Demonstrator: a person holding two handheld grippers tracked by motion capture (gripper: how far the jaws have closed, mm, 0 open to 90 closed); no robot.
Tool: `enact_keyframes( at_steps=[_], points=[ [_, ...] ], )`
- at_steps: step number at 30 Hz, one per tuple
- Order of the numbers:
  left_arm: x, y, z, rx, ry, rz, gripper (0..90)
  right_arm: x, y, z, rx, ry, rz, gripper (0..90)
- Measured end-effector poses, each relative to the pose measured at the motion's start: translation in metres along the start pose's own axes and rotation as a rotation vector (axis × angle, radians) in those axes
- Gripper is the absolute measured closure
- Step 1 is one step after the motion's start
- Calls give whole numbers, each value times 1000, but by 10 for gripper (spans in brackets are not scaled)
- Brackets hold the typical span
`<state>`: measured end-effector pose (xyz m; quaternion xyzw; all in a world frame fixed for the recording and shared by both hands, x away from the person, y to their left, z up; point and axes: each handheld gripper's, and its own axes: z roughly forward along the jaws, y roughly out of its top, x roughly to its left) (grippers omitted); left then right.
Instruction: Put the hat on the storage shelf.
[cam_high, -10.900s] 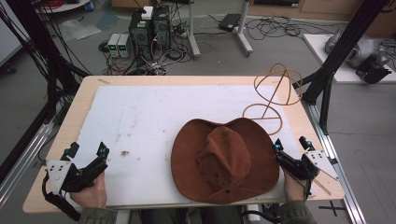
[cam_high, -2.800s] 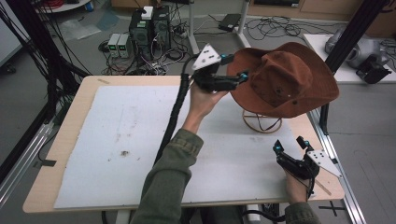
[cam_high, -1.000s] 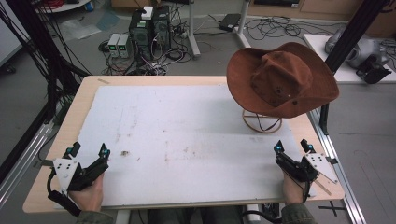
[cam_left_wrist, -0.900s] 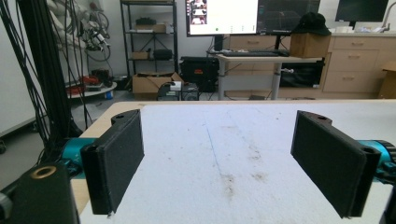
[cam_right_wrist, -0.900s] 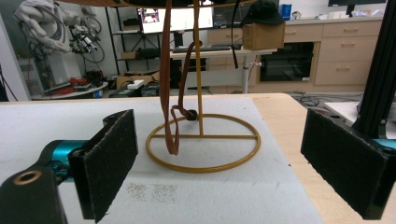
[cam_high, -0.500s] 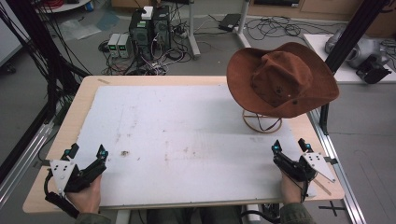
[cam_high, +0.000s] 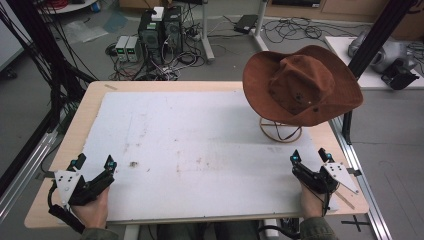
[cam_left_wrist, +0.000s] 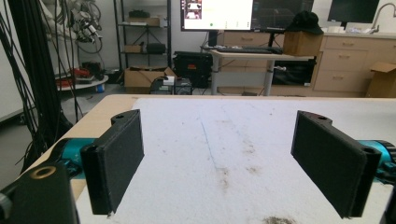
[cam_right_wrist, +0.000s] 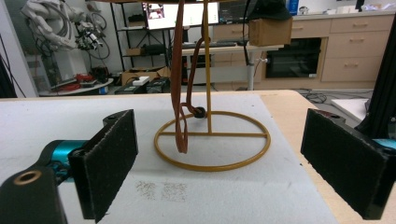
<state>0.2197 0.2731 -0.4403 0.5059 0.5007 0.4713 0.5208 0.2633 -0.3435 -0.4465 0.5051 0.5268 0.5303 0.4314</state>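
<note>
The hat (cam_high: 302, 85) is rust brown, its strap (cam_right_wrist: 180, 79) the same brown, and the wire stand (cam_right_wrist: 212, 140) beyond the right gripper's fingers (cam_right_wrist: 109, 158) is mustard yellow. Both grippers' fingers are black — teal behind them. The tabletop (cam_high: 90, 107) is pale wood under a white, brown-speckled mat (cam_high: 200, 145).

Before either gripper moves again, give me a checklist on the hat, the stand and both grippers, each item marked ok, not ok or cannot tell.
1. Brown hat sits on the gold wire stand, off the table: ok.
2. Hat level on the stand: not ok, it tilts, brim lower toward the table's right edge.
3. Stand's ring base flat on the white mat, as the right gripper view shows: ok.
4. Hat's chin cord hangs down beside the post, clear of both grippers: ok.
5. Left gripper open, holding nothing, at the near left corner: ok.
6. Right gripper open, holding nothing, short of the stand: ok.
</note>
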Motion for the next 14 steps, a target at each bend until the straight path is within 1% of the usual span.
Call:
enact_keyframes(
  at_steps=[6,12,14],
  points=[
    [1,0,0,7,-6,-8,173,-2,0,1,3,1,5,103],
    [3,-1,1,19,-19,-34,173,-3,0,1,6,6,11,103],
    [3,-1,1,18,-21,-34,173,-2,0,1,6,8,14,103]
  ],
)
